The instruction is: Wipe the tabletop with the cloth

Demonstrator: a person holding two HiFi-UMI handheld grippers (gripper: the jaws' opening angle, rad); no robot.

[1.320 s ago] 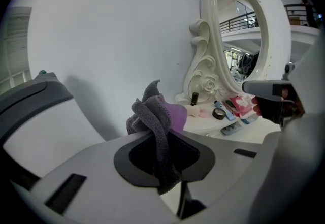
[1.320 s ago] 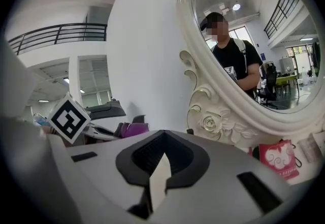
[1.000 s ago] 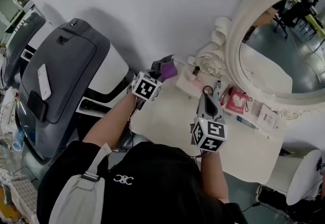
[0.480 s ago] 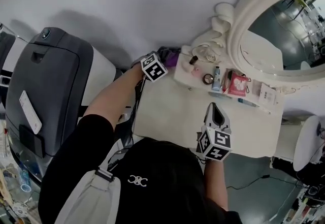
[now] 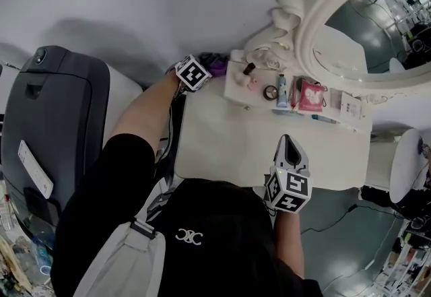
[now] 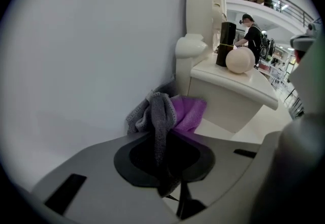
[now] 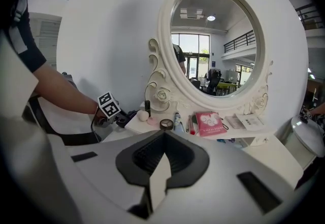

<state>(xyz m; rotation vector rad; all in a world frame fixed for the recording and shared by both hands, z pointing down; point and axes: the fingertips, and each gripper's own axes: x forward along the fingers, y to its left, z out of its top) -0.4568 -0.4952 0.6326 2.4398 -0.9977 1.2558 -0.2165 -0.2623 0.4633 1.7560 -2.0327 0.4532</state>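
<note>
Left gripper [image 6: 163, 159] has reached out to the back-left corner of the tabletop [image 5: 222, 141], and the right gripper [image 7: 160, 169] has drawn back to the near edge. Left jaws are clamped on a fold of the grey-and-purple cloth [image 6: 175, 111], which is bunched at the wall just beside the vanity shelf [image 6: 228, 78]. Right jaws are closed and empty. Judgement: cloth secured, no wiping pass evident, whole surface still to do.

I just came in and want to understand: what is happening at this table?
A person works at a dressing table with a hand-held gripper in each hand. The left hand-held gripper is shut on a grey and purple cloth at the table's far left corner, beside the wall. The right hand-held gripper hangs shut and empty near the front edge.
</note>
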